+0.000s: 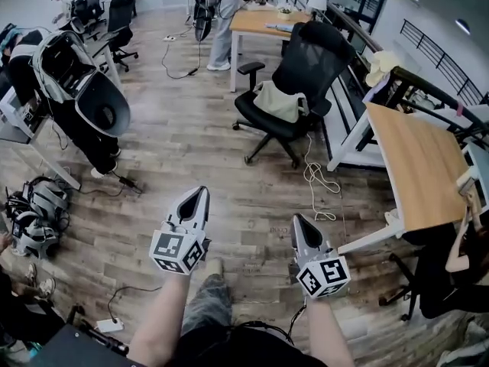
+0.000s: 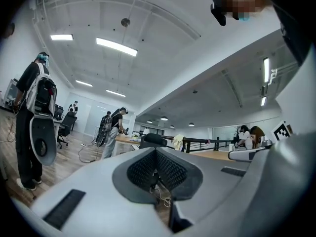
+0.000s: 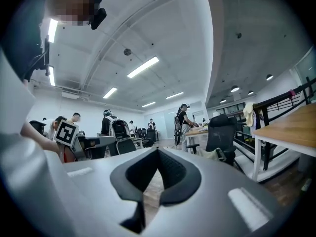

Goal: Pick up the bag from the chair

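A black mesh office chair (image 1: 302,67) stands ahead on the wood floor, with a beige bag (image 1: 279,102) lying on its seat. Both grippers are held low in front of me, well short of the chair. My left gripper (image 1: 201,193) is shut and holds nothing; my right gripper (image 1: 297,219) is shut too, also with nothing in it. In the right gripper view the chair (image 3: 222,132) and the bag (image 3: 213,154) show to the right of the closed jaws. In the left gripper view only the chair's headrest (image 2: 153,140) shows above the closed jaws; the bag is hidden.
A wooden desk (image 1: 420,167) stands at the right, with a white cable (image 1: 317,182) on the floor beside it. A person wearing a backpack rig (image 1: 76,90) stands at the left. Gear (image 1: 34,212) and a power strip (image 1: 107,326) lie on the floor. Another person (image 1: 221,21) stands at a far desk.
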Motion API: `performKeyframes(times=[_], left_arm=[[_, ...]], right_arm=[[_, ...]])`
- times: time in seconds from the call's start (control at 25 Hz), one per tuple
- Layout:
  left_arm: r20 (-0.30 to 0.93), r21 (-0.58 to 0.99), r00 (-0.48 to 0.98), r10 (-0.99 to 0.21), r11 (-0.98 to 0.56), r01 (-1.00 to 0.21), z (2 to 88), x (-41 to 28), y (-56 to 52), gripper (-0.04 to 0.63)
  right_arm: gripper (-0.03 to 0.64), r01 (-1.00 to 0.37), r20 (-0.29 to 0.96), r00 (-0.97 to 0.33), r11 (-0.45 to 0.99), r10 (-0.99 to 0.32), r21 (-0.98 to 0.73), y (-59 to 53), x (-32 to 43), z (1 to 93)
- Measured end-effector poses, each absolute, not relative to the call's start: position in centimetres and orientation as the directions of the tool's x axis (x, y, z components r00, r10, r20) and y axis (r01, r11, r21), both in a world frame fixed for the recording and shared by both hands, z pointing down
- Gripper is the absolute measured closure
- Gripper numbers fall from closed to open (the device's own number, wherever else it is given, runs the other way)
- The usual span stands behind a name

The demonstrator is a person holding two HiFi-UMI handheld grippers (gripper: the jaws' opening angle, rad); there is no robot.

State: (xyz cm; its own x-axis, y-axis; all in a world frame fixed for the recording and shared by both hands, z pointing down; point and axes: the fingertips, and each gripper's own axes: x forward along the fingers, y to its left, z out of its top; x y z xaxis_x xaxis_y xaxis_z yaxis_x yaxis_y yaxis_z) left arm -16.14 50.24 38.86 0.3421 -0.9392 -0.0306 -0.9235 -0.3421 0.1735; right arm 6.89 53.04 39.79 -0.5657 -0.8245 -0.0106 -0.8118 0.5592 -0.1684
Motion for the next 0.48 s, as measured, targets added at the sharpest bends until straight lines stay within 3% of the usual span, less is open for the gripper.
performKeyframes(times=[0.48], left_arm=[[-0.010, 0.180, 0.411, -0.912, -0.405, -0.896, 39.0, -20.6, 37.2, 0.597]], right_arm=[[0.609, -0.857, 0.003, -0.484, 0.474, -0.875, -0.201, 41.4, 2.3, 40.1]])
